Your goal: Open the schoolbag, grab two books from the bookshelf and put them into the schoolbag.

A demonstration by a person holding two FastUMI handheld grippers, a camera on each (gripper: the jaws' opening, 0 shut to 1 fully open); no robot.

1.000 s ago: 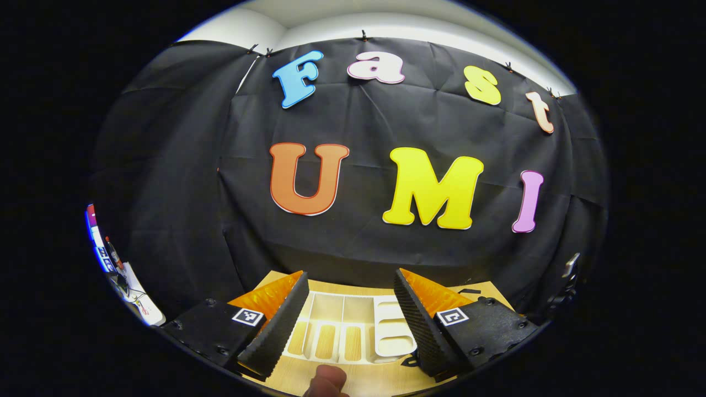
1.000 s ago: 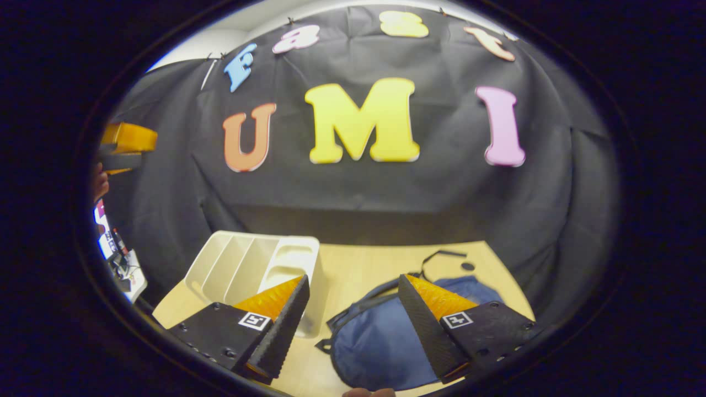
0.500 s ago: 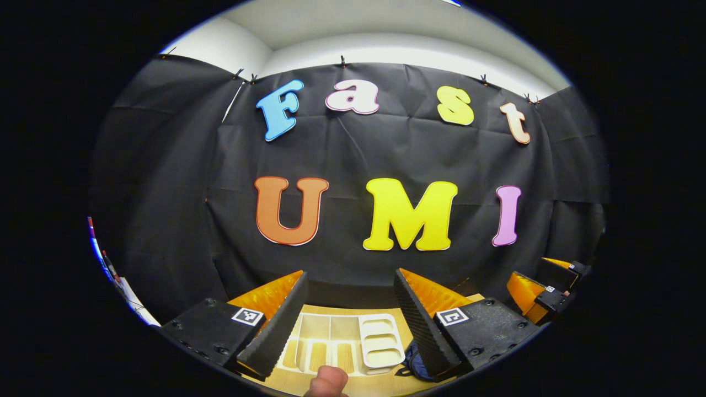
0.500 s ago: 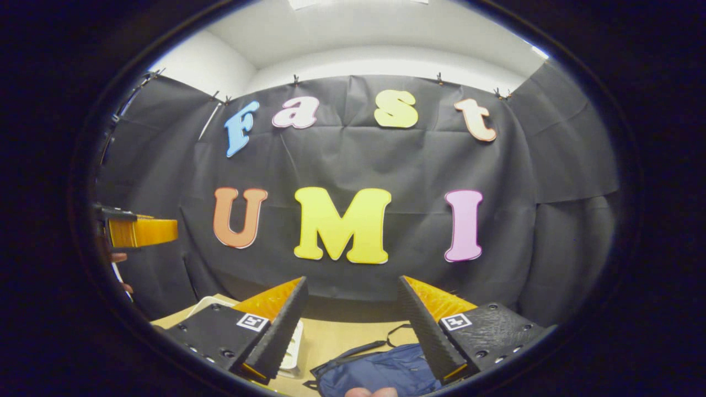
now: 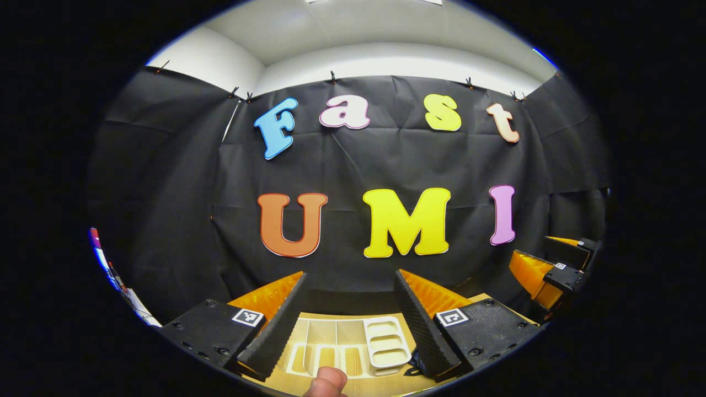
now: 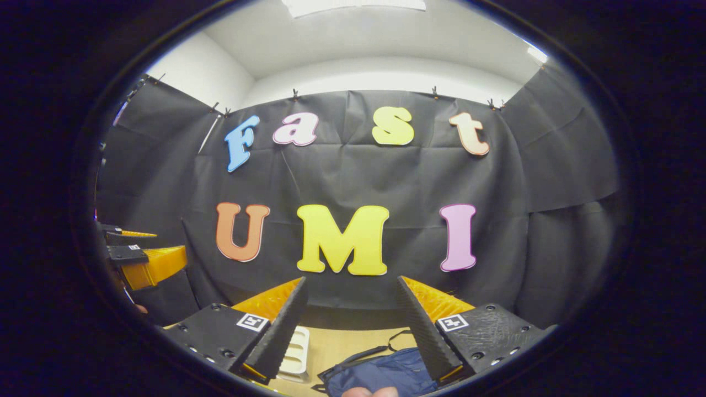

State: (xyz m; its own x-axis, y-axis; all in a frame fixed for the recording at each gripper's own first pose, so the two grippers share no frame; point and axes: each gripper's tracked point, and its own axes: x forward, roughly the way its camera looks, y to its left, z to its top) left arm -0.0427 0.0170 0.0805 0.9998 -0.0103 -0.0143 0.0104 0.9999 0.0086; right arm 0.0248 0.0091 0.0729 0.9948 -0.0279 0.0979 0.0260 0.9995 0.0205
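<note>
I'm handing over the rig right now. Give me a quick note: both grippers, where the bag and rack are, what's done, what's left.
Left gripper: open, holds nothing, raised above the white rack on the wooden table.
Right gripper: open, holds nothing, raised above the blue schoolbag, which lies beside the rack.
Done: nothing that I can confirm; I cannot tell whether the bag is open.
Left: open the bag if shut, take two books, put them in. I see no books in the rack's slots.

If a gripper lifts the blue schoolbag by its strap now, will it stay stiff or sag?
The schoolbag will probably sag: its blue cloth lies flat and creased on the table. It looks nearly empty, so likely light. The thin strap may slip between fingers.
</note>
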